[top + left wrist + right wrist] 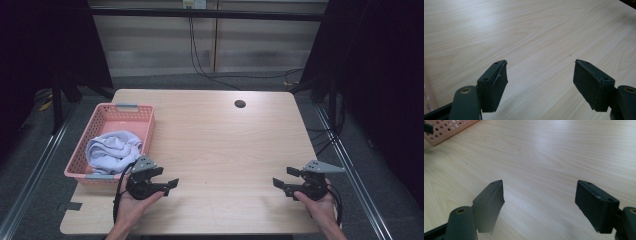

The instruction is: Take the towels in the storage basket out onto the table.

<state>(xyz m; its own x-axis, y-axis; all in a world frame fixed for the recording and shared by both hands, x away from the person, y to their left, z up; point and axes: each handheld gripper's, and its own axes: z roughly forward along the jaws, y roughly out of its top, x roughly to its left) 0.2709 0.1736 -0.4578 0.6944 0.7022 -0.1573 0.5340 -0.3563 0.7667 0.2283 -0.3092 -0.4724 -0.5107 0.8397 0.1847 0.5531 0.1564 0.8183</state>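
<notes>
A pink plastic basket (143, 116) stands at the left of the wooden table (220, 140), with a crumpled white cloth (112, 149) inside it. My left gripper (166, 178) is held in a hand just right of the basket's near corner, jaws open and pointing right. My right gripper (283, 178) sits in the other hand near the table's right front, jaws open and pointing left. In the left gripper view the left gripper (540, 80) has only bare wood between its pads. In the right gripper view the right gripper (540, 202) is equally empty, with the basket (449, 128) at the upper left.
A dark round hole (240, 104) lies in the tabletop near the far edge. Cables hang down the wall behind the table. Dark frames and floor rails flank the table on both sides.
</notes>
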